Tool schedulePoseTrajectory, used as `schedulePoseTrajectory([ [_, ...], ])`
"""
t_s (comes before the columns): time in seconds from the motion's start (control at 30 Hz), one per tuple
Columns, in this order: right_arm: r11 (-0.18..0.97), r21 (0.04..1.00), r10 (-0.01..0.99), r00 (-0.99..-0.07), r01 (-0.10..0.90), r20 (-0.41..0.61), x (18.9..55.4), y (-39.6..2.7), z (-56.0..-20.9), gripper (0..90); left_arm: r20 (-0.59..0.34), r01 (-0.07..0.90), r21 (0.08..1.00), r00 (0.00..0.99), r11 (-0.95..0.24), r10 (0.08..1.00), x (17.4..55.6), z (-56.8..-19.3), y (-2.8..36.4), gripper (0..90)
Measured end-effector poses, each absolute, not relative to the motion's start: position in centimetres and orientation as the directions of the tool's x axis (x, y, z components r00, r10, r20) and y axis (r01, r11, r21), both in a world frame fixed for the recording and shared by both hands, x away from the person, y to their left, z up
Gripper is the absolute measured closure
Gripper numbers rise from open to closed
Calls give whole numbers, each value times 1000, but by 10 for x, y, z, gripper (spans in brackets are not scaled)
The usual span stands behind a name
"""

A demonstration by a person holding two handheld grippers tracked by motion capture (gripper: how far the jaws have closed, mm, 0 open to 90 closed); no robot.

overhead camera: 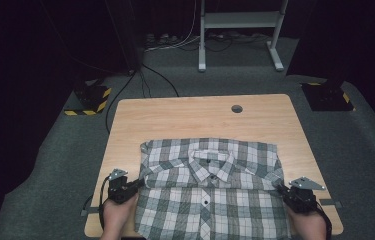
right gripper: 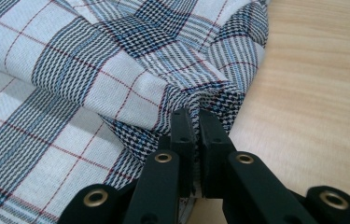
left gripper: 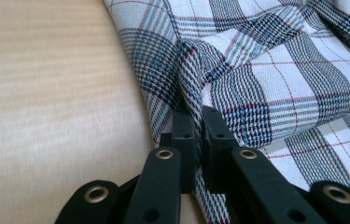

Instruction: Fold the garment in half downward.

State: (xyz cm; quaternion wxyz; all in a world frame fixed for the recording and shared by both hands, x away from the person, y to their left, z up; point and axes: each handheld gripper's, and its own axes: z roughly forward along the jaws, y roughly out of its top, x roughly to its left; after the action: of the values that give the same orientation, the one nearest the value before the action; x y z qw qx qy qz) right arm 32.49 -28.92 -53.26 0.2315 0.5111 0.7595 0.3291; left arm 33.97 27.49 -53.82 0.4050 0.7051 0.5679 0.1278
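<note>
high view gives us the plaid shirt (overhead camera: 210,187) lying buttoned-side up on the near half of the bench (overhead camera: 200,117), its top part already doubled over into a band across the middle. our left gripper (overhead camera: 136,184) has its fingers (left gripper: 184,135) pinched on the fold's left edge, and our right gripper (overhead camera: 281,189) pinches the right edge likewise. we judge the fold half done; the lower part is left to fold.

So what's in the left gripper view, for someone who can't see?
Two black jaws pinch a fold of a plaid shirt. The left gripper holds the shirt's edge, with bare wooden table beside it.
</note>
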Motion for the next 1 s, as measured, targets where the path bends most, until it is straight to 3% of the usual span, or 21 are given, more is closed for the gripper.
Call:
schedulePoseTrajectory([
  [0.3,231,729,943,-332,644,-5,361,-289,-531,863,-308,699,715,289,20,906,372,-539,271,859],
  [0.63,200,729,957,-289,654,-3,401,-289,-530,863,-263,702,712,281,-10,923,402,-535,263,859],
  [0.87,170,724,963,-270,669,23,409,-290,-529,863,-265,710,704,278,-12,923,407,-533,262,864],
  [1.0,157,745,965,-260,648,23,408,-291,-515,862,-300,698,716,283,19,911,408,-514,268,876],
])
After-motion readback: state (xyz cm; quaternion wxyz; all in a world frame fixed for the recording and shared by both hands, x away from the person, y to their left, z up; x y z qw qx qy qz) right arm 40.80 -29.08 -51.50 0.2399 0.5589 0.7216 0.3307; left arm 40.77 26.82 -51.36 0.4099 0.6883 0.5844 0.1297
